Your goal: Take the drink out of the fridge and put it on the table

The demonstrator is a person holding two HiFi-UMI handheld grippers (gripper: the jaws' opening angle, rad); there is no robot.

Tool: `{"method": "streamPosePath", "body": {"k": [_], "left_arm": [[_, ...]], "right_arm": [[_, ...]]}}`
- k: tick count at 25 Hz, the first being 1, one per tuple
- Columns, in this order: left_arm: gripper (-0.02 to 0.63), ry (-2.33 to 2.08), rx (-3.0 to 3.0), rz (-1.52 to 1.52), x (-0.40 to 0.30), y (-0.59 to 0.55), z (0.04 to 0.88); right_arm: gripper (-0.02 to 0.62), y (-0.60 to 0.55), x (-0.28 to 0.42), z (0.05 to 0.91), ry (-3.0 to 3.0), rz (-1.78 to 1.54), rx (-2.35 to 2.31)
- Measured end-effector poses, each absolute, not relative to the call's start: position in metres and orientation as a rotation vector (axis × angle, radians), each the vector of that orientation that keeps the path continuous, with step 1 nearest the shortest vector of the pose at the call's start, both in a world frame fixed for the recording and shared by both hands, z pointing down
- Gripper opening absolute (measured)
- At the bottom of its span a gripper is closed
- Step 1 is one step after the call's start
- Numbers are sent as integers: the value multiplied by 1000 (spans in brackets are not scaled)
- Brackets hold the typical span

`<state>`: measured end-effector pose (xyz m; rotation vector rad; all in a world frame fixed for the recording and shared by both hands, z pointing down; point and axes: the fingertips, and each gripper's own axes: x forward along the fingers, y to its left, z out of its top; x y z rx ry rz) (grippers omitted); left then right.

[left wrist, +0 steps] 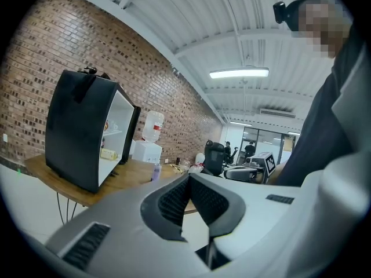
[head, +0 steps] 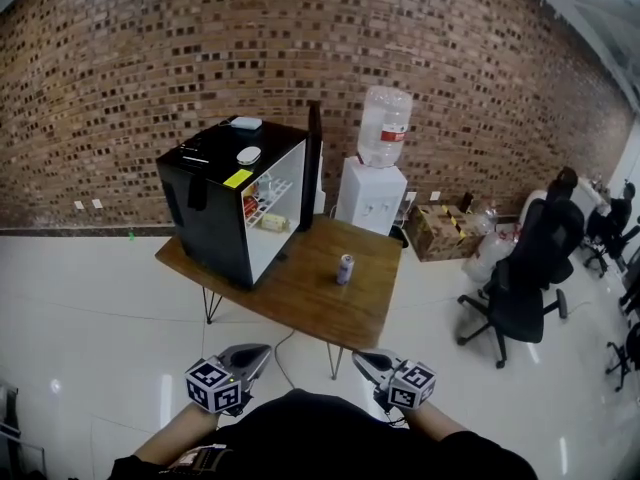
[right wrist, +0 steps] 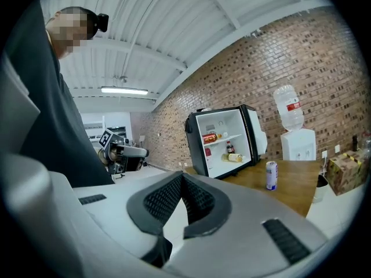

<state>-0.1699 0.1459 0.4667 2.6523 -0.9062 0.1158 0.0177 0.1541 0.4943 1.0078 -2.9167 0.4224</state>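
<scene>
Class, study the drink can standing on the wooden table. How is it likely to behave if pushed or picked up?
The can stands upright, tall and narrow, so a high push would probably tip it; on its side it would likely roll. Its smooth, metal-looking wall may slip between jaws. Whether it is full cannot be told.

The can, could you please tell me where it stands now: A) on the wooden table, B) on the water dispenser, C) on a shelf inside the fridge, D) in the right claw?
A: the can stands upright on the wooden table, outside the open fridge.
</scene>
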Motion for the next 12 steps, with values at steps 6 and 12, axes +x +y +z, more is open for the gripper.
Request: {"method": "streamPosePath", "body": {"k": [6,12], "left_arm": [[6,-915,2653,105,-173,141,469],[6,-906,2651,97,-172,142,469]], "right_arm": [[9,147,16,491,-2918,393,999],[9,148,21,493,-2911,395,1013]]}}
